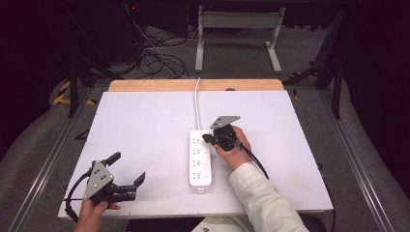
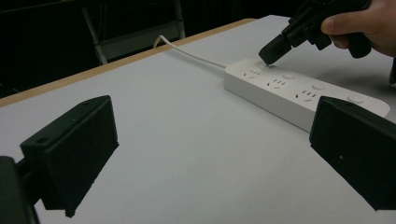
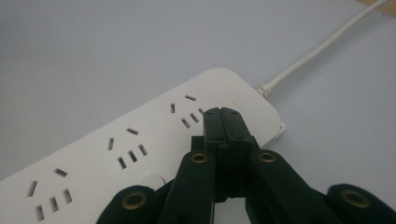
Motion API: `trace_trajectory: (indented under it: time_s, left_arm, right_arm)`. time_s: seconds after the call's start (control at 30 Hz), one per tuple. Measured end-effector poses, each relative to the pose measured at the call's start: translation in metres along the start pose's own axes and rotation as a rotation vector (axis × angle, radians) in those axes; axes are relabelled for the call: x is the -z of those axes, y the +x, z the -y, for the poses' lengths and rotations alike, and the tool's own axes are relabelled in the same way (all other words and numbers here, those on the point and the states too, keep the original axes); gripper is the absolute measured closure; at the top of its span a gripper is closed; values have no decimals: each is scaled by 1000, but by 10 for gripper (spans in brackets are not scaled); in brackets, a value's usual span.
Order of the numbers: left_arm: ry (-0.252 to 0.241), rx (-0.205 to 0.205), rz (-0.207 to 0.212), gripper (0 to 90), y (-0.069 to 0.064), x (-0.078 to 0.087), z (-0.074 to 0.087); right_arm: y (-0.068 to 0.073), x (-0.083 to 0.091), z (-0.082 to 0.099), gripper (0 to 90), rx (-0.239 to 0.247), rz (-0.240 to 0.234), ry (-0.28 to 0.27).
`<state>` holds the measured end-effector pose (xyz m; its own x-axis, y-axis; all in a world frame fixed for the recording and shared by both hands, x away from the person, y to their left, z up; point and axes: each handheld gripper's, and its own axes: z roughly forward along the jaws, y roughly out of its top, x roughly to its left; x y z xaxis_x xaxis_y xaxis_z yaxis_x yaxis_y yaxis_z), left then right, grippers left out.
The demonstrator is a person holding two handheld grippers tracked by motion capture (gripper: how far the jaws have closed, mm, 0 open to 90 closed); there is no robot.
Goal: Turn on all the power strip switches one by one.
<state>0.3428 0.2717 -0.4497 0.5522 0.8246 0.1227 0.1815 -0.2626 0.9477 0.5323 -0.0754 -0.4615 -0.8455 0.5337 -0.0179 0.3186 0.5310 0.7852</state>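
Power strip [image 1: 200, 161] lies directly under the closed right gripper [image 1: 209, 138] tip.

In the high view the table [image 1: 145, 125] takes up the middle of the frame, and the power strip [image 1: 200, 162] lies on it just right of centre, running lengthwise toward the lower edge. Its cord [image 1: 197, 104] leads from its upper end to the top edge of the table. My right gripper [image 1: 209, 138] sits over the strip's upper end, just right of it. My left gripper [image 1: 129, 173] rests at the lower left, well apart from the strip.
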Motion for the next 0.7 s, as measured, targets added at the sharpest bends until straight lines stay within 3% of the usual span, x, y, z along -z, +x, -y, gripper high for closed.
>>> trace_trajectory:
  time_s: [0.7]
  left_arm:
    - [0,2,2,12,-1,0,0]
  right_arm:
    - [2,-4,0,900,1,2,10]
